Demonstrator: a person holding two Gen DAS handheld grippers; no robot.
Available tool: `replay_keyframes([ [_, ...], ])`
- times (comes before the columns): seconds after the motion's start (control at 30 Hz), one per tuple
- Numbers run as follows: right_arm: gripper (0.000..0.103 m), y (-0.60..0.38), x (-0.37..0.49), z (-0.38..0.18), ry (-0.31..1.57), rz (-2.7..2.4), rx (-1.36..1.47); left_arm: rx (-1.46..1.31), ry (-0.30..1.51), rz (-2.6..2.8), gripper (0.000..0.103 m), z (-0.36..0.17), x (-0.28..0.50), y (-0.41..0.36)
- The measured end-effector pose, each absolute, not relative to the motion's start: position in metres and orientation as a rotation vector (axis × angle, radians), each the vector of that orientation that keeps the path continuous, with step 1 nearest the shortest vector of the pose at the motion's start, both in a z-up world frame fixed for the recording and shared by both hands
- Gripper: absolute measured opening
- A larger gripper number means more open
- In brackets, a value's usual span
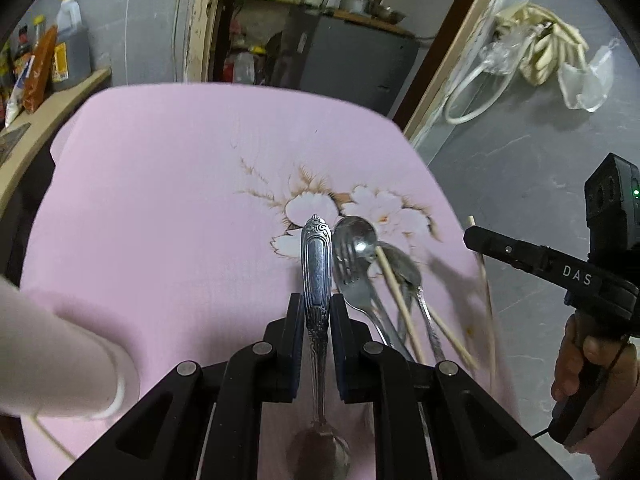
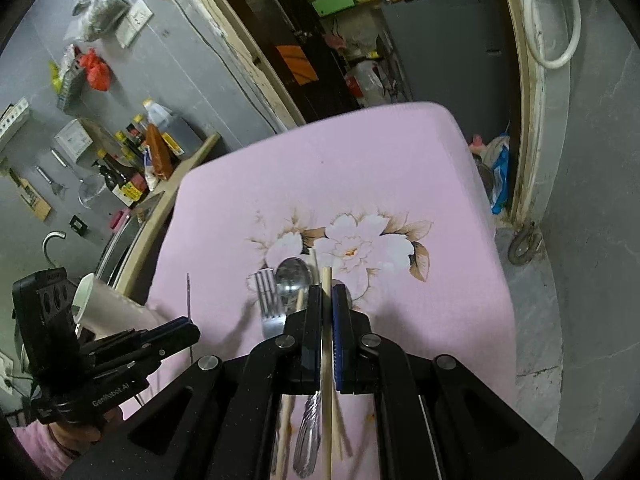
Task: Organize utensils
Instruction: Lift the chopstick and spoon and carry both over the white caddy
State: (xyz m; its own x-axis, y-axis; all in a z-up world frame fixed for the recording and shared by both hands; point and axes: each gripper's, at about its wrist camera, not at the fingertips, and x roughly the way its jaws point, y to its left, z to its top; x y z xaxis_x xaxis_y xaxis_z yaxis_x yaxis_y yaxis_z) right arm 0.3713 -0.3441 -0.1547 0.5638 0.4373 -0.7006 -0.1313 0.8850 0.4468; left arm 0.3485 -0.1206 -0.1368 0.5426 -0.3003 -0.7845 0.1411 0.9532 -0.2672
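Two grippers are each clamped on a utensil over the pink cloth [image 1: 160,200]. Between the left gripper [image 1: 316,316] pads runs an ornate spoon [image 1: 317,264], handle tip pointing away, bowl hanging back underneath. Clenched on one chopstick [image 2: 327,320], the right gripper [image 2: 327,308] holds it lengthwise along its fingers. Nearby lie a fork [image 1: 352,276], another spoon [image 1: 358,234] and perhaps more chopsticks, blurred.

The spoon [image 1: 317,268] and fork [image 2: 267,300] are shiny metal. The chopstick [image 2: 327,344] is pale, dull wood. The pink cloth [image 1: 168,184] looks soft. Both grippers are matt black plastic.
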Motion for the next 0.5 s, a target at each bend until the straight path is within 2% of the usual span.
replay_keyframes([
  [0.5, 0.005, -0.336, 0.318, -0.105, 0.778, 0.320, 0.325, -0.173, 0.820, -0.330, 0.012, -0.095, 0.296, -0.107],
])
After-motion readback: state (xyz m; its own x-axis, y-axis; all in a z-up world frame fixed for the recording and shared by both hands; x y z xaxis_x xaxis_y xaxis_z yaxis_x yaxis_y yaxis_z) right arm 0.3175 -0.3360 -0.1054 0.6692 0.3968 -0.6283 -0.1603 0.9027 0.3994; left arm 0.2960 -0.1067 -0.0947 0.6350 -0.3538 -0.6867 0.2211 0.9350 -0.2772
